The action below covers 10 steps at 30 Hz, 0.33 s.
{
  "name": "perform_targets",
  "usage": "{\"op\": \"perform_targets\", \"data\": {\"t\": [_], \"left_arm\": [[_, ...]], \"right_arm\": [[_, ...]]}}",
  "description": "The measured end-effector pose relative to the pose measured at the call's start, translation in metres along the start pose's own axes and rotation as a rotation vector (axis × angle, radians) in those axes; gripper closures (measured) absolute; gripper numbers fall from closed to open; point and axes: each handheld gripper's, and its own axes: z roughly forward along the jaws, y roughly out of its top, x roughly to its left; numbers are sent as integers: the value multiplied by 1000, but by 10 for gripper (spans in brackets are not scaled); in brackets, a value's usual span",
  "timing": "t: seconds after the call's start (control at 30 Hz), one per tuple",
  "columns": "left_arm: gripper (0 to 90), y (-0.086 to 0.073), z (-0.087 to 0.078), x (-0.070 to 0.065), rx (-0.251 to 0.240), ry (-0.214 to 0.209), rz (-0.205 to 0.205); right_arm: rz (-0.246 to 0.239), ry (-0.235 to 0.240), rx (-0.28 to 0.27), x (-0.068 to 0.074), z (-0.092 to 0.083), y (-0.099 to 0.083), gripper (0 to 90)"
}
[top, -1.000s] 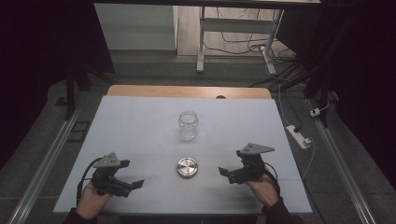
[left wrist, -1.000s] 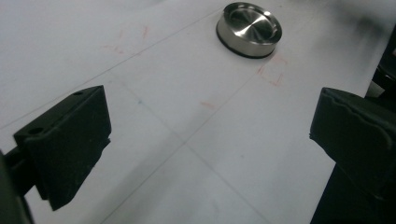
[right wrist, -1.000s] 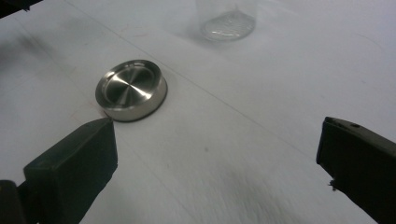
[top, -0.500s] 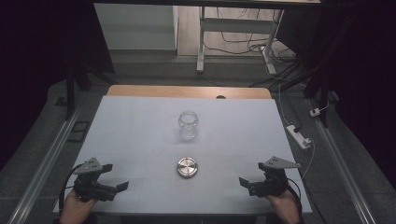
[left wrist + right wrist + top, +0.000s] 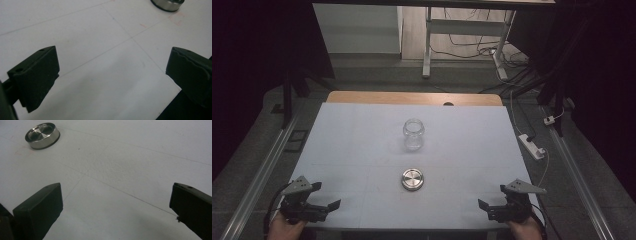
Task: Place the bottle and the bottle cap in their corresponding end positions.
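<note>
A clear glass jar (image 5: 413, 134) stands upright and uncapped near the middle of the white table (image 5: 352, 150). Its round metal lid (image 5: 412, 179) lies flat on the table a little nearer to me, apart from the jar. My left gripper (image 5: 325, 198) hovers at the near left corner, open, with nothing between its jaws. At the near right corner is my right gripper (image 5: 492, 200), also open and holding nothing. In the left gripper view the gripper (image 5: 113, 60) has the lid (image 5: 167, 3) far off at top right. In the right gripper view the gripper (image 5: 116, 192) has the lid (image 5: 42, 135) at top left.
A wooden strip (image 5: 412, 98) edges the table's far side. A white power strip (image 5: 532, 145) with a cable lies on the floor to the right. Metal rails (image 5: 267, 165) run along both sides. A desk frame (image 5: 427, 45) stands behind.
Both grippers have pulled back from beside the lid toward the near edge and spread outward to the corners. Jar and lid have not moved.
</note>
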Motion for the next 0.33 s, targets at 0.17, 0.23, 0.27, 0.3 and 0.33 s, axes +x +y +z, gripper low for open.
{"op": "perform_targets", "data": {"t": [0.17, 0.23, 0.27, 0.3, 0.33], "left_arm": [[0, -6, -3, -1, 24, 35, -11], [0, -8, -5, 0, 28, 38, -18], [0, -8, -5, 0, 27, 36, -21], [2, -9, -5, 0, 29, 34, -25], [2, -8, -5, 1, 29, 34, -29]], "right_arm": [[9, 9, 33, 0, -3, -3, 0], [13, 6, 40, 0, -4, -4, 0], [14, 6, 40, 0, -4, -4, 0], [16, 7, 40, 0, -4, -4, 0], [17, 6, 41, -1, -4, -4, 0]]}}
